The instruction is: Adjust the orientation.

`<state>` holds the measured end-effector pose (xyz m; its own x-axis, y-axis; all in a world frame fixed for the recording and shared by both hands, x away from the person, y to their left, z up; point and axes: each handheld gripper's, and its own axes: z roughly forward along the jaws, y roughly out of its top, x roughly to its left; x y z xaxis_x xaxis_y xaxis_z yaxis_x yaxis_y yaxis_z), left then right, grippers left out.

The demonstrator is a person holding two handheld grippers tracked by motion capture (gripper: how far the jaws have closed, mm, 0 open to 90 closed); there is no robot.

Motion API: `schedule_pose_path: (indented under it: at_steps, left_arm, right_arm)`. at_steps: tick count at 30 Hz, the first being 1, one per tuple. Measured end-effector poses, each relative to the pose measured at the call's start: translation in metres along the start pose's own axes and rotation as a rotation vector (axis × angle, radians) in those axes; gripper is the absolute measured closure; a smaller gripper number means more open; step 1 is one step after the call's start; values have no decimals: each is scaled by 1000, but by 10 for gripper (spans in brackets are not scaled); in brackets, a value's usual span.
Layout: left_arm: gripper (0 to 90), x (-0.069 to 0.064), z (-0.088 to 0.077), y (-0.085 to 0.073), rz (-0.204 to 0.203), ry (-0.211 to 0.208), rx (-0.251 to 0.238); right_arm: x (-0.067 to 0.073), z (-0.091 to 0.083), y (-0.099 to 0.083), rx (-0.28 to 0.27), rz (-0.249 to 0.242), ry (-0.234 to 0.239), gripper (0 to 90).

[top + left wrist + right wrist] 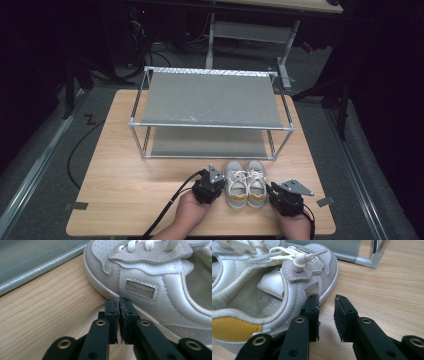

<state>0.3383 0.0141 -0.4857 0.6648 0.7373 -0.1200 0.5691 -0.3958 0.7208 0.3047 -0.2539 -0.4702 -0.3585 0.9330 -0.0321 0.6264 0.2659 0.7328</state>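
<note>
Your pair of smooth grey-white leather sneakers with suede trim and yellow heels (244,183) sits near the pale woodgrain table (125,175) edge before the two-tier metal-framed grey rack (210,107), flanked by your closed left gripper (118,305) and narrowly parted right gripper (326,305).

A light wooden worktop (125,175) carries a two-tier metal-framed rack (210,100) with grey shelves. Two grey tape patches (76,206) sit near the worktop's front corners.
</note>
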Motion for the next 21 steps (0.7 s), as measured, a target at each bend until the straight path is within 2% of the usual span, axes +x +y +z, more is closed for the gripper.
schedule_pose_path:
  at_steps: [1,5,6,9,10,11,13,14,15,16,17,19,21]
  left_arm:
    - [752,1,-2,-1,-11,1,-6]
    - [712,17,-20,-5,-7,33,17]
    - [701,23,-29,-7,-11,43,17]
    - [650,46,-63,-16,-30,69,-5]
    - [603,62,-84,-26,-34,99,-6]
    - [577,62,-84,-26,-34,99,-6]
    - [552,80,-104,-40,-49,144,0]
    - [550,86,-109,-45,-63,149,9]
    - [548,99,-119,-61,-67,191,11]
    - [546,99,-119,-61,-67,191,11]
    - [546,106,-122,-71,-73,214,11]
    - [546,119,-126,-76,-108,202,30]
    - [526,126,-133,-74,-114,200,-4]
  right_arm:
    - [-1,0,0,1,0,-1,691]
    - [-8,1,0,6,25,-2,618]
    - [-9,1,0,5,30,-5,612]
    - [-10,1,1,2,8,-25,596]
    - [-10,0,2,3,1,-35,584]
    - [-10,0,2,3,1,-35,584]
    - [-12,0,2,5,9,-49,574]
    - [-13,0,3,6,19,-62,567]
    - [-15,0,5,24,39,-90,558]
    - [-15,0,5,24,39,-90,558]
    - [-17,0,5,37,48,-86,561]
    - [-19,2,6,84,62,-94,558]
    - [-21,5,7,147,59,-130,556]
